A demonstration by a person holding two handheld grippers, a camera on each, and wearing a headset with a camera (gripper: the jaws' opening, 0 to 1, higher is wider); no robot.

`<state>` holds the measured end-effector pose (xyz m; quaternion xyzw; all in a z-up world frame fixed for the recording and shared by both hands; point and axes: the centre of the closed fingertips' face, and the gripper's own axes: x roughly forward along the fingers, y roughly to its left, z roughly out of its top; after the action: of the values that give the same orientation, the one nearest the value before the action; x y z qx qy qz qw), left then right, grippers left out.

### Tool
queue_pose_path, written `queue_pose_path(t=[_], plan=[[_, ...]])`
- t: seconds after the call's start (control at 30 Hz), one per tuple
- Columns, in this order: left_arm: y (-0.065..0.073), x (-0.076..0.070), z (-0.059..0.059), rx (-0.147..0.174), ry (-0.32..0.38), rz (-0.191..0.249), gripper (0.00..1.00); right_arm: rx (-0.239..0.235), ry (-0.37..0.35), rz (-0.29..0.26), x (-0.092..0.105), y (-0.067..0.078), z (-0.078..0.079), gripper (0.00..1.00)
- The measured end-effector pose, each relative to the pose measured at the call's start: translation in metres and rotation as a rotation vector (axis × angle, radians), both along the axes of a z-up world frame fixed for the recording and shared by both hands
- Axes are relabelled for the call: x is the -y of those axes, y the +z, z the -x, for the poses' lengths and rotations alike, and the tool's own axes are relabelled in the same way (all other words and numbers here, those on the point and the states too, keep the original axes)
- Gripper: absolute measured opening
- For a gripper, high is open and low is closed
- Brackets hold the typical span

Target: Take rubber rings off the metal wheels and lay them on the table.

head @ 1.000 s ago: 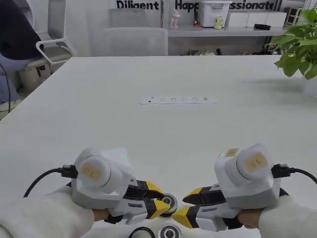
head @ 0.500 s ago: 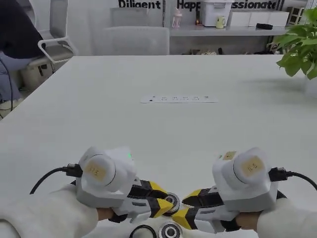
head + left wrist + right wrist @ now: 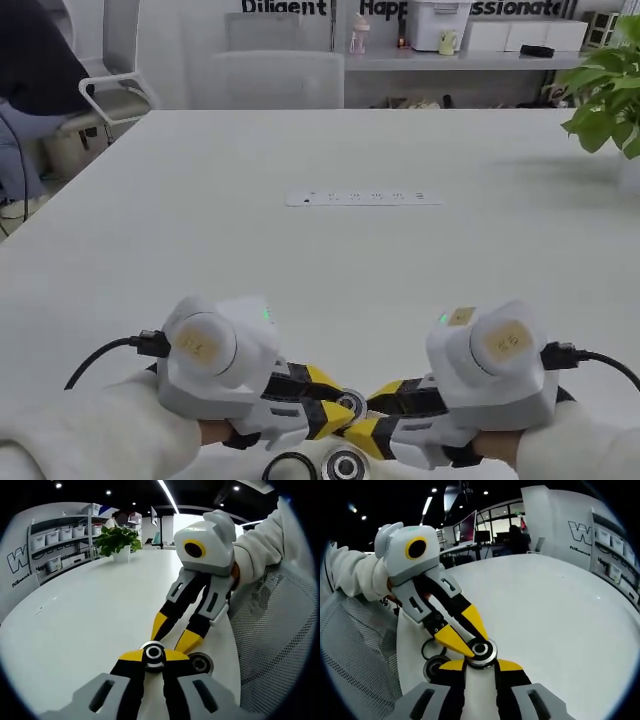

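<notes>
A small metal wheel [image 3: 153, 651] with a dark rubber band round its rim is clamped between the yellow tips of my left gripper [image 3: 153, 656], just above the table's near edge. From the opposite side, my right gripper [image 3: 174, 634] points at that wheel [image 3: 481, 651]. Its jaws are spread and its fingertips touch the wheel's rim without closing on it. In the head view the left gripper [image 3: 338, 402] and right gripper [image 3: 372, 412] meet tip to tip over the wheel [image 3: 350, 405]. Below them on the table lie a loose black rubber ring [image 3: 290, 468] and a second metal wheel [image 3: 345, 467].
A white power strip [image 3: 363, 199] lies mid-table. A potted plant [image 3: 608, 95] stands at the far right, with chairs [image 3: 278, 80] behind the table's far edge. The white tabletop [image 3: 320, 280] stretches wide ahead of the grippers. A mesh chair back [image 3: 355, 645] is close behind my hands.
My right gripper has moved left until its tips reach the wheel held by the left gripper. The left gripper has kept its hold.
</notes>
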<state>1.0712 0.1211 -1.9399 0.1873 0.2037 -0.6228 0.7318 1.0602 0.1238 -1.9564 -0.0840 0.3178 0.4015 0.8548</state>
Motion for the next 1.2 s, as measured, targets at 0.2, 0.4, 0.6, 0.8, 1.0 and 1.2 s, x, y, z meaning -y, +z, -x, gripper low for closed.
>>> queue_pose_path(t=[0.2,0.4,0.6,0.8,1.0,1.2], plan=[[0.0,0.0,0.0,-0.001,0.004,0.002,0.07,0.005,0.018,0.017,0.001,-0.001,0.001,0.17],[0.0,-0.001,0.0,-0.004,0.009,0.006,0.07,0.005,0.025,0.019,0.003,-0.001,0.002,0.14],[0.0,-0.001,0.0,-0.007,0.014,0.01,0.07,-0.003,0.022,0.025,0.007,-0.002,0.002,0.03],[0.0,-0.001,-0.001,-0.005,0.017,0.007,0.07,0.004,0.013,0.043,0.008,-0.002,0.001,0.01],[0.0,-0.002,-0.001,-0.004,0.019,0.005,0.07,-0.031,-0.051,0.034,0.011,-0.002,-0.003,0.0],[0.0,-0.002,-0.002,-0.002,0.021,0.004,0.07,-0.048,-0.094,0.023,0.015,-0.002,-0.005,0.0]])
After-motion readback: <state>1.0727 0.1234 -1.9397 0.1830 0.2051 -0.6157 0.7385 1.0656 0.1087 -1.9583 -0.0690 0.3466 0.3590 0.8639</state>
